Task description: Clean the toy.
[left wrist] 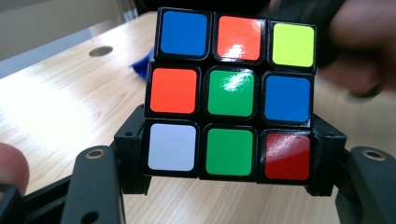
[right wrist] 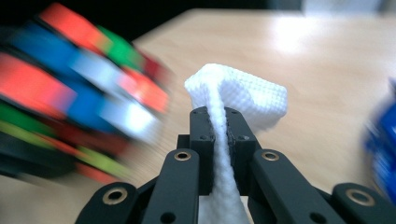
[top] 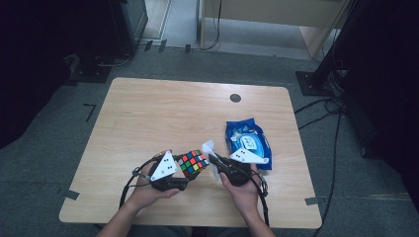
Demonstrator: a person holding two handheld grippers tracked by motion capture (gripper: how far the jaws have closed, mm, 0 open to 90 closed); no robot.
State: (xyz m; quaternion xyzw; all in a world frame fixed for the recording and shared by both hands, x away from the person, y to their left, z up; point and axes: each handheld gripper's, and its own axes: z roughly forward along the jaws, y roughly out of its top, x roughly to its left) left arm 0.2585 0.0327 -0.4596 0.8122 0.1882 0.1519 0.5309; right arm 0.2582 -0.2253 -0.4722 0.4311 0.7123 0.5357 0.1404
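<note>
A scrambled colour cube (top: 193, 163) is held just above the wooden table (top: 163, 113), clamped in my left gripper (top: 184, 174). In the left gripper view the cube (left wrist: 231, 93) sits between the two black jaws, one face of mixed stickers toward the camera. My right gripper (top: 213, 160) is shut on a white wet wipe (top: 209, 148), right beside the cube's right side. In the right gripper view the wipe (right wrist: 236, 100) is pinched between the jaws and folds over above them, with the blurred cube (right wrist: 74, 93) close at left.
A blue pack of wet wipes (top: 248, 141) lies on the table just right of my right gripper. A round grey cable hole (top: 235, 98) sits near the far edge. Black stands and cables surround the table on the floor.
</note>
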